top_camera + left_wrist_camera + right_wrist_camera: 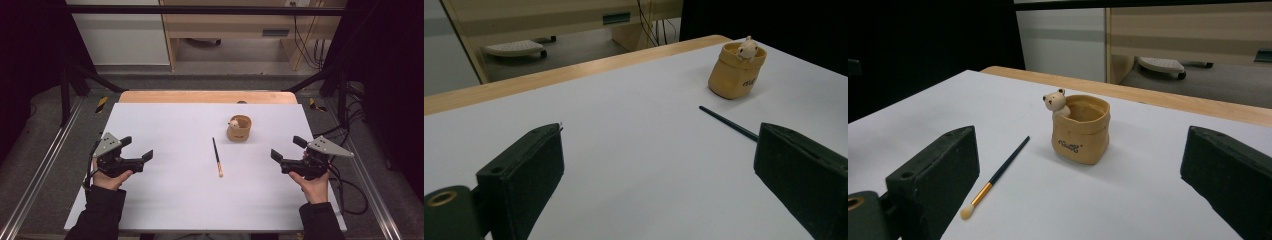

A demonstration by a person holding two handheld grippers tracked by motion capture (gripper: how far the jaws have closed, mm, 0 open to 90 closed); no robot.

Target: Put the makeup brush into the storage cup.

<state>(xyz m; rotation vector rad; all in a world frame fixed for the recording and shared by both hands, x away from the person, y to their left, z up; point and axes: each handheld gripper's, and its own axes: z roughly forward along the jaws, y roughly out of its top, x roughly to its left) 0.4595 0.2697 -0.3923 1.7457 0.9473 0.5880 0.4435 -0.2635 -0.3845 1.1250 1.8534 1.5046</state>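
Note:
A tan sack-shaped holder (239, 128) with a small bear figure on its rim stands upright on the white table, right of centre. A thin dark paintbrush (217, 157) with a pale tip lies flat just in front of it, tip toward me. My left gripper (137, 150) hovers at the table's left side, open and empty. My right gripper (286, 149) is at the right side, open and empty too. In the right gripper view the holder (1080, 129) and paintbrush (997, 176) sit between the wide jaws. The left gripper view has the holder (736, 70) and the paintbrush (727, 123) handle at far right.
The white table (165, 125) has a wooden strip along its far edge. Black frame rails flank both sides. Beyond the table are a wooden desk (235, 25), cables (305, 45) and a wheeled base on the floor.

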